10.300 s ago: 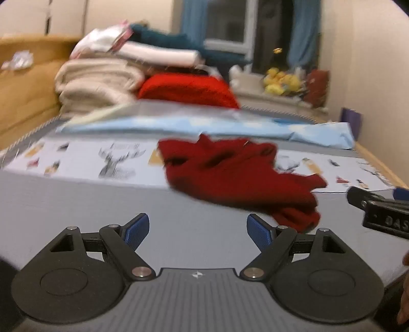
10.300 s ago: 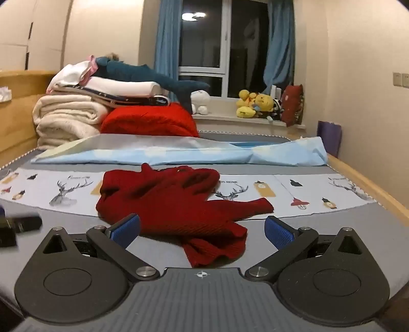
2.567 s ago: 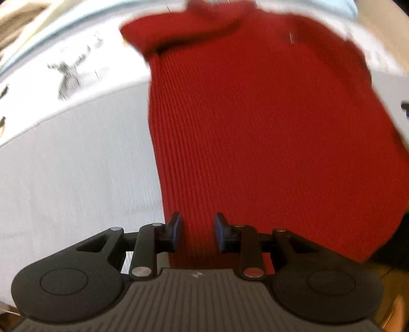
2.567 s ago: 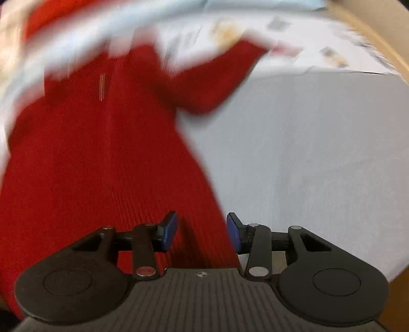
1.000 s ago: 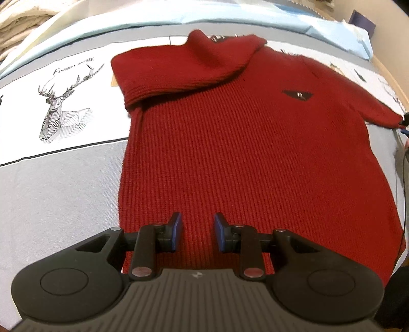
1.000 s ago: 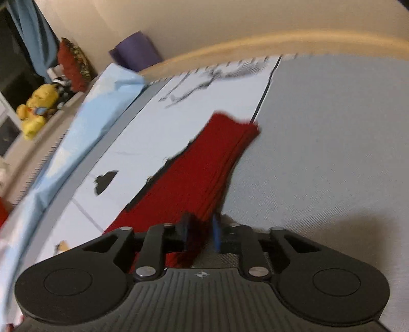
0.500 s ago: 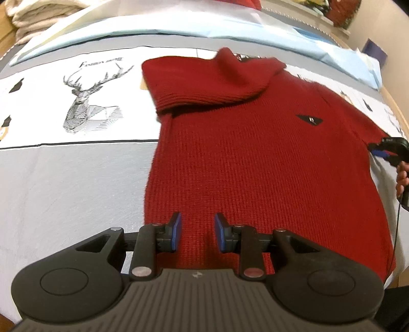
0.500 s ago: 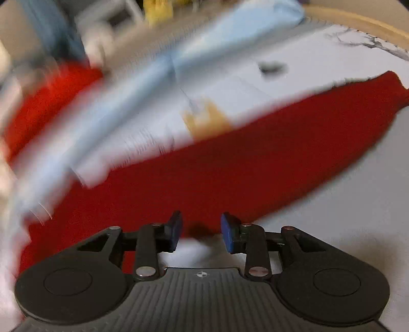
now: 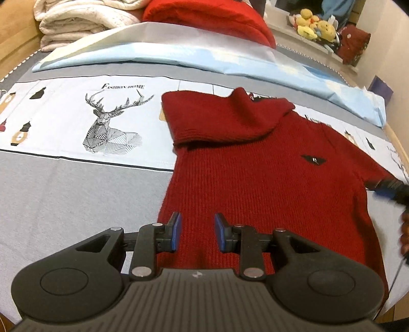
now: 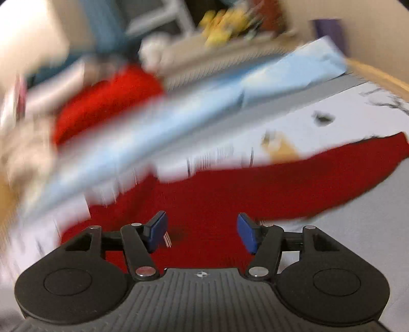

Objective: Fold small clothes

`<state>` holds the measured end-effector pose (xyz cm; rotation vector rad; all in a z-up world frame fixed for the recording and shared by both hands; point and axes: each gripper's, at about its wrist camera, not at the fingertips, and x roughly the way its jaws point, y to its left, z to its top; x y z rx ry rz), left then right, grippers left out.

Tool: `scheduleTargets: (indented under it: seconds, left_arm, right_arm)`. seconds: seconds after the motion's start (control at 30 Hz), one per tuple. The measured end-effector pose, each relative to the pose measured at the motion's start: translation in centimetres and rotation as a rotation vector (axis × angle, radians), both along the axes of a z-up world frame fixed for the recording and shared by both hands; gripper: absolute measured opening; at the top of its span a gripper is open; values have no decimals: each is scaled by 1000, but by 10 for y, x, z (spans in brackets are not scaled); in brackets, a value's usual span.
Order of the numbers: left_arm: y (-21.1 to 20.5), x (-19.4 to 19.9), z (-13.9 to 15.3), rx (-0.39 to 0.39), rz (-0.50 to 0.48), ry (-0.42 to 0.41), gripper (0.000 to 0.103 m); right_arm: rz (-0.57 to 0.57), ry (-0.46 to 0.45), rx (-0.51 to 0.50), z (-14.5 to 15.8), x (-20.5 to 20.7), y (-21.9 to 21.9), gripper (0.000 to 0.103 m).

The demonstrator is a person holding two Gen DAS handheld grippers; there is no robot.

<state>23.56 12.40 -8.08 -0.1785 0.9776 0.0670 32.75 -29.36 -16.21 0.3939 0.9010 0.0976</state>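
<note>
A home bedroom, seen from the foot of a bed (image 9: 76, 194) with grey bedding and a deer-print panel (image 9: 112, 127) lettered "Fashion Home". Folded cream blankets (image 9: 81, 20) and a bright red cushion (image 9: 209, 15) stacked at the head, beside a wooden bed frame (image 9: 15, 38). Yellow plush toys (image 9: 314, 26) lined up on a ledge. Pale blue sheet (image 9: 230, 61) spread across the mattress; blue curtain (image 10: 102, 28) blurred in the right wrist view.

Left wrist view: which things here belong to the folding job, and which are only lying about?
Belongs to the job:
- red sweater, spread flat
- left gripper, open above its hem
- right gripper, open

Lying about:
- light blue sheet
- folded cream blankets
- red cushion
- yellow plush toys
</note>
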Motion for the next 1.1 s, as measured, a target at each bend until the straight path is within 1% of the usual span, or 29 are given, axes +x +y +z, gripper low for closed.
scheduleTargets:
  seconds: [0.03, 0.07, 0.13, 0.17, 0.2, 0.23, 0.27, 0.3, 0.33, 0.37, 0.4, 0.43, 0.47, 0.5, 0.53, 0.57, 0.6, 0.63, 0.67, 0.7, 0.77, 0.8, 0.83, 0.9, 0.97, 1.0, 1.03, 1.07, 1.1]
  left_arm:
    - [-2, 1, 0, 5, -1, 0, 31]
    - [-3, 1, -1, 10, 1, -1, 31]
    - [-5, 3, 0, 19, 10, -5, 31]
    - [-8, 4, 1, 25, 8, -14, 31]
    - [-11, 6, 3, 35, 3, -26, 31]
    - [-15, 8, 6, 44, -5, -43, 31]
    - [-19, 9, 9, 48, -12, -60, 31]
    - [-24, 13, 11, 40, -19, -77, 31]
    - [-28, 17, 13, 31, -24, -87, 31]
    - [-34, 24, 13, 29, -30, -92, 31]
    - [-39, 32, 13, 36, -34, -94, 31]
    - [-47, 44, 13, 48, -45, -98, 31]
    - [-56, 58, 13, 61, -64, -110, 31]
    - [-65, 72, 12, 76, -86, -125, 31]
    - [-74, 85, 10, 92, -104, -139, 31]
    - [-83, 100, 7, 106, -122, -152, 31]
    - [-95, 119, 3, 112, -143, -163, 31]
    - [-105, 137, -4, 113, -159, -168, 31]
    - [-114, 154, -11, 117, -171, -170, 31]
    - [-125, 172, -19, 129, -183, -169, 32]
    - [-146, 206, -37, 159, -198, -158, 42]
    - [-156, 220, -47, 175, -201, -150, 50]
    - [-164, 233, -56, 188, -204, -139, 57]
    - [-179, 256, -77, 228, -216, -101, 58]
    - [-188, 272, -98, 300, -227, -76, 58]
    - [-187, 275, -105, 333, -240, -63, 51]
    - [-185, 279, -113, 373, -265, -46, 23]
    - [-180, 279, -115, 401, -289, -43, 13]
    - [-169, 278, -110, 404, -304, -70, 11]
  right_arm:
    - [26, 81, -45, -24, 4, 3, 55]
    - [22, 148, -74, -46, 5, 0, 53]
    - [-35, 287, -112, -83, 4, -20, 46]
    - [-52, 313, -120, -92, 1, -30, 45]
    - [-48, 309, -115, -88, 0, -35, 46]
    - [-45, 319, -155, -81, 1, -34, 47]
    - [-43, 278, -181, -71, 1, -31, 47]
    - [-34, 195, -165, -59, -2, -28, 47]
    - [-18, 121, -127, -51, -2, -25, 49]
    - [5, 74, -87, -48, 0, -21, 49]
    - [26, 65, -68, -49, 3, -18, 50]
    - [43, 87, -61, -56, 7, -15, 50]
    - [47, 131, -67, -65, 11, -14, 49]
    - [44, 213, -98, -79, 13, -14, 49]
    - [20, 293, -173, -91, 13, -17, 50]
    - [4, 302, -180, -90, 14, -21, 50]
    - [-27, 332, -204, -84, 18, -21, 51]
    - [-64, 339, -241, -74, 19, -20, 50]
    - [-88, 289, -240, -59, 19, -21, 50]
    - [-92, 242, -218, -47, 17, -19, 49]
    - [-81, 169, -167, -26, 19, -18, 50]
    - [-67, 143, -154, -20, 20, -17, 52]
    - [-50, 129, -150, -17, 20, -11, 53]
    - [-19, 144, -143, -17, 22, -7, 53]
    - [-3, 175, -123, -22, 24, -4, 53]
    - [3, 183, -116, -25, 26, -3, 53]
    - [12, 189, -116, -26, 27, 0, 53]
    - [26, 189, -119, -28, 30, 0, 53]
    - [36, 186, -124, -26, 26, 6, 53]
